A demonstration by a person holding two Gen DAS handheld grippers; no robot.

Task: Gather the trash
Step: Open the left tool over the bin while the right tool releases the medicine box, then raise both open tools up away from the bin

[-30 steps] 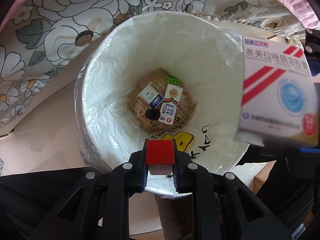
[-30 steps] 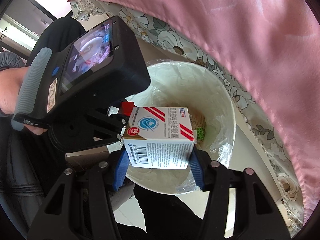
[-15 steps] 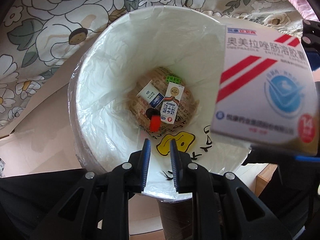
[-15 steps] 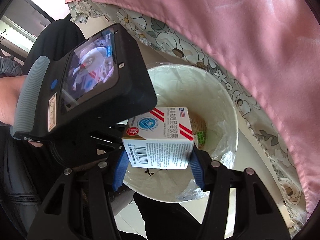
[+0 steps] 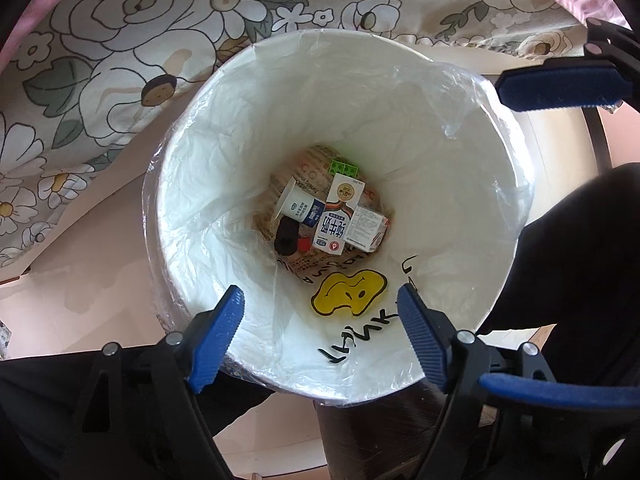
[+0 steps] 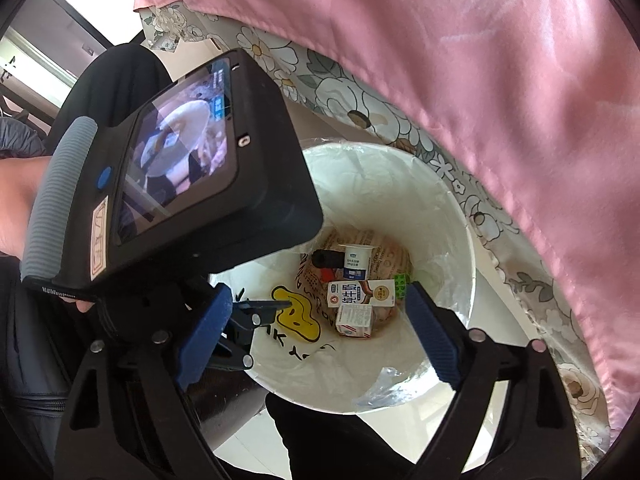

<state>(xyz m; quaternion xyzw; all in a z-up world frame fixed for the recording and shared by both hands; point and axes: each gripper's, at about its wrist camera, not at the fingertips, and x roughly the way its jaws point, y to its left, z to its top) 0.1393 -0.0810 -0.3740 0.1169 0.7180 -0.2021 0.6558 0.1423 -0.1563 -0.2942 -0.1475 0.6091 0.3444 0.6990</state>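
A white bin (image 5: 496, 184) with a clear plastic liner stands below both grippers. On its bottom lie a red-and-white medicine box (image 5: 366, 228), a small red block (image 5: 303, 245), a milk carton (image 5: 336, 216), a little cup (image 5: 298, 208), a black piece (image 5: 286, 236) and a green brick (image 5: 343, 168). My left gripper (image 5: 320, 300) points straight down over the near rim, its jaws opening with nothing between them. My right gripper (image 6: 318, 298) hangs over the bin (image 6: 460, 240), jaws also opening and empty. The medicine box (image 6: 354, 320) lies far below it, beside the milk carton (image 6: 360, 294).
A floral bedsheet (image 5: 120, 60) hangs behind the bin, under a pink cover (image 6: 480, 60). The left gripper's body and screen (image 6: 172, 184), held by a hand (image 6: 16, 200), fill the left of the right wrist view. Dark trousers (image 5: 580, 260) flank the bin on pale floor.
The left gripper let go of the red block, which fell into the bin. Then the right gripper released the medicine box, which also dropped in. Both pairs of jaws spread wide.
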